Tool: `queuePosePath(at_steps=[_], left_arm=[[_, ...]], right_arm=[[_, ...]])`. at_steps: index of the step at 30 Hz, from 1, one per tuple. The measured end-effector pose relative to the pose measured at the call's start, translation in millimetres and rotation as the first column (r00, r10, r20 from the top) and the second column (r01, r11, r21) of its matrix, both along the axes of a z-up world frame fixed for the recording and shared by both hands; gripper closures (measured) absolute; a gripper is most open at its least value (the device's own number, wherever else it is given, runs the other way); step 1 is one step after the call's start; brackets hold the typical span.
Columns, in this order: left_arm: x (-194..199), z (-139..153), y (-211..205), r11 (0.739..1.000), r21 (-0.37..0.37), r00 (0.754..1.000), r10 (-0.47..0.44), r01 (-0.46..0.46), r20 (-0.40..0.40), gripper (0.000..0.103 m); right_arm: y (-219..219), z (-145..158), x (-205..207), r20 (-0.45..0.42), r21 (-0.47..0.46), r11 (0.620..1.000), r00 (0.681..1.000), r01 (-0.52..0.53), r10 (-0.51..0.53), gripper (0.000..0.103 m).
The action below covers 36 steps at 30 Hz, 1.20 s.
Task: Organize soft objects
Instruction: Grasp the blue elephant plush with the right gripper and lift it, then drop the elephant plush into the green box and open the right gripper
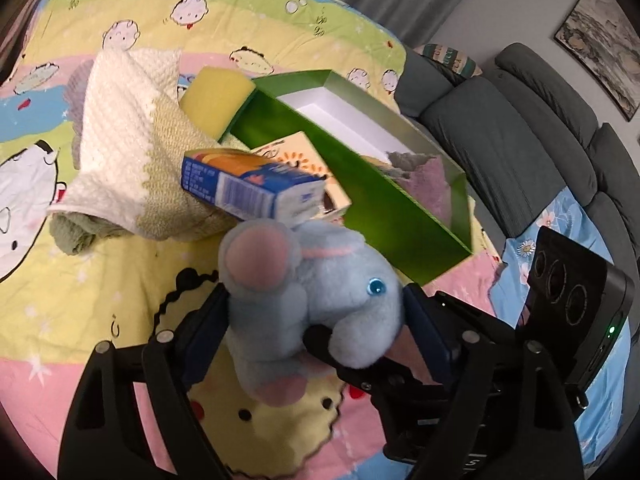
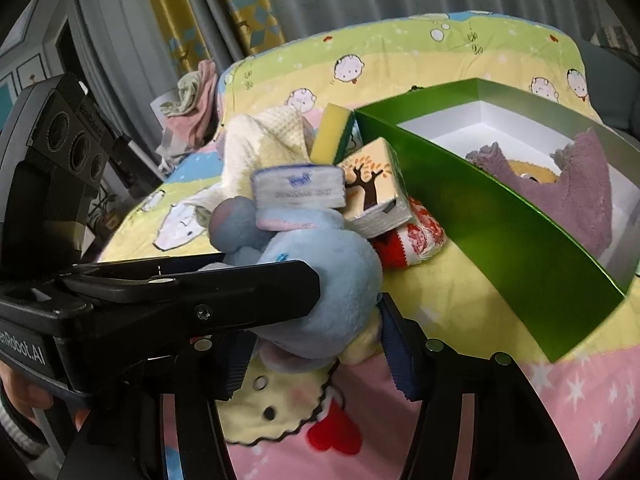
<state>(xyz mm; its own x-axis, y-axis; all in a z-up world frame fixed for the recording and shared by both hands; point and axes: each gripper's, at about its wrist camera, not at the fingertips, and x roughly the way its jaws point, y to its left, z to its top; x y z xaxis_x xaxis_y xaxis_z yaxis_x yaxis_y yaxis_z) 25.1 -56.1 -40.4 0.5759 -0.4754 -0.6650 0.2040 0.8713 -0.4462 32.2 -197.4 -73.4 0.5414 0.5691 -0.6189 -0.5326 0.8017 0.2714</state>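
Observation:
A blue plush elephant (image 1: 316,292) with pink ears sits between the fingers of my left gripper (image 1: 316,312), which is shut on it. In the right wrist view the elephant (image 2: 320,272) also lies between the fingers of my right gripper (image 2: 316,344), with the left gripper's finger (image 2: 224,288) across it. A green box (image 1: 360,184) with a white inside holds a purple towel (image 2: 576,196). A cream knitted cloth (image 1: 128,140), a yellow sponge (image 1: 216,96), a blue tissue pack (image 1: 248,188) and a tree-print tissue pack (image 2: 376,192) lie beside the box.
Everything lies on a cartoon-print quilt (image 1: 100,280). A red and white cloth (image 2: 412,244) lies by the box. A grey sofa (image 1: 520,140) stands to the right. Folded towels (image 2: 192,108) sit at the bed's far edge near curtains.

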Motion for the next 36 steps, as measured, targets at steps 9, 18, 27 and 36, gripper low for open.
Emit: queuePosePath(at_steps=[9, 18, 27, 36], left_arm=[[-28.8, 37.2, -14.4, 1.0, 0.001, 0.995, -0.027, 0.027, 0.091, 0.019], [-9.0, 79.0, -43.9, 0.997, 0.054, 0.98, -0.072, 0.063, 0.184, 0.019], [37.6, 101.1, -75.6, 0.993, 0.086, 0.972, -0.095, 0.078, 0.216, 0.02], [88.1, 97.9, -107.9, 0.987, 0.112, 0.971, -0.139, 0.118, 0.197, 0.02]], right_arm=[[-20.4, 35.4, -38.7, 0.098, 0.06, 0.998, 0.995, 0.027, -0.032, 0.044], [-45.2, 70.8, -24.1, 0.182, 0.114, 0.989, 0.977, 0.09, -0.109, 0.044], [-74.0, 87.8, 18.9, 0.198, 0.181, 0.97, 0.96, 0.162, -0.197, 0.044], [-102.9, 80.8, 65.2, 0.162, 0.2, 0.95, 0.948, 0.24, -0.273, 0.044]])
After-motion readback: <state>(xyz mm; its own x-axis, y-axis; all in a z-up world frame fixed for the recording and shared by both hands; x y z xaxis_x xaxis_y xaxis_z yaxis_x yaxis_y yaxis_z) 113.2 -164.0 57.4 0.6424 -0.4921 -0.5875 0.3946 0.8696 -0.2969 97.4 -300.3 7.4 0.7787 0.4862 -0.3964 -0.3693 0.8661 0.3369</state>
